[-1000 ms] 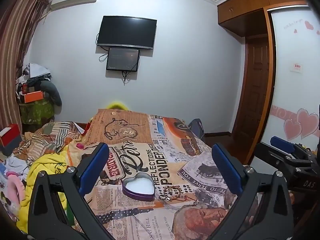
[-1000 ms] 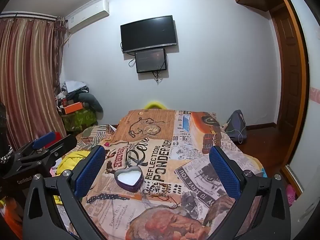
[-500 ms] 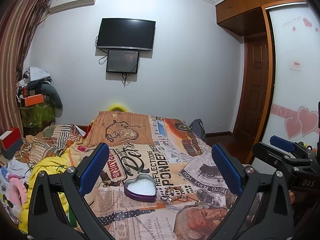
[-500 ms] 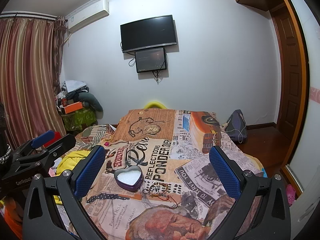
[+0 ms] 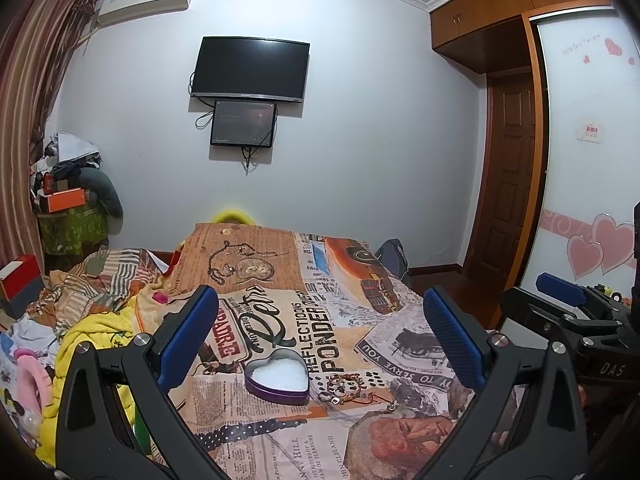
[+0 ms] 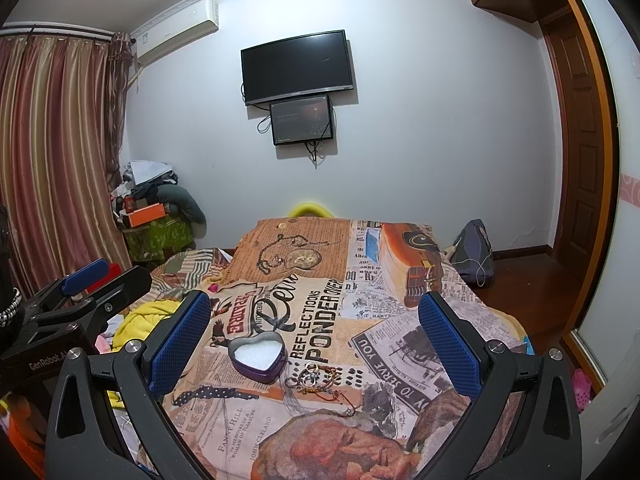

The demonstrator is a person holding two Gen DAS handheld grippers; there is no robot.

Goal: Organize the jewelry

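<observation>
Both claws hang released and empty above the bed (image 5: 360, 432): the left claw (image 5: 320, 344) and the right claw (image 6: 314, 338) each spread wide. On the newspaper-print blanket, a purple heart-shaped tin (image 5: 278, 376) lies open, with a tangle of jewelry (image 5: 348, 388) just beside its right edge.
</observation>
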